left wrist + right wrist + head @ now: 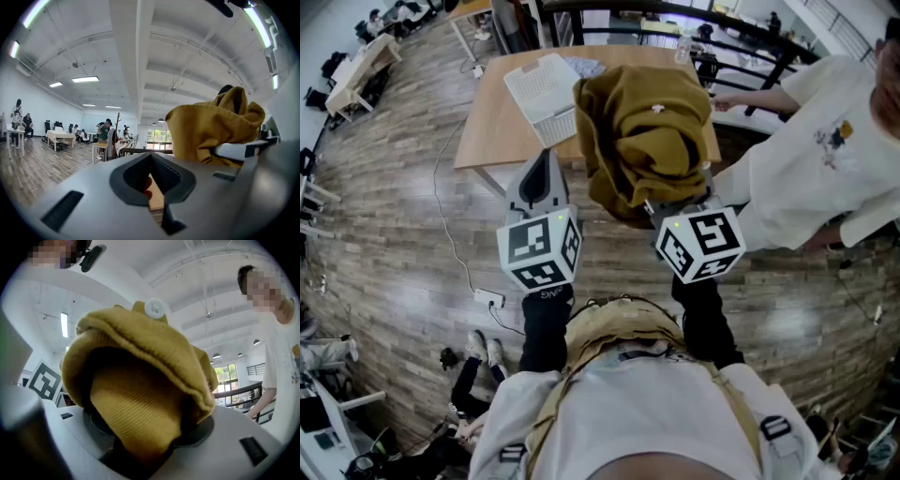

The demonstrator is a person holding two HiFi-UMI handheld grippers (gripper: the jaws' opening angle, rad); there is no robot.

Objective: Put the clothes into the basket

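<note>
A mustard-yellow garment with a white button hangs bunched in the air over the near edge of the wooden table. My right gripper is shut on it, and the cloth fills the right gripper view and hides the jaws. The white slatted basket stands on the table, just left of the garment. My left gripper is beside it at the left, held level, its jaws drawn to a point with nothing between them. In the left gripper view the garment shows at the right.
A person in a white shirt stands close at the right, one arm stretched toward the table. A black railing runs behind the table. A cable and power strip lie on the wooden floor at the left.
</note>
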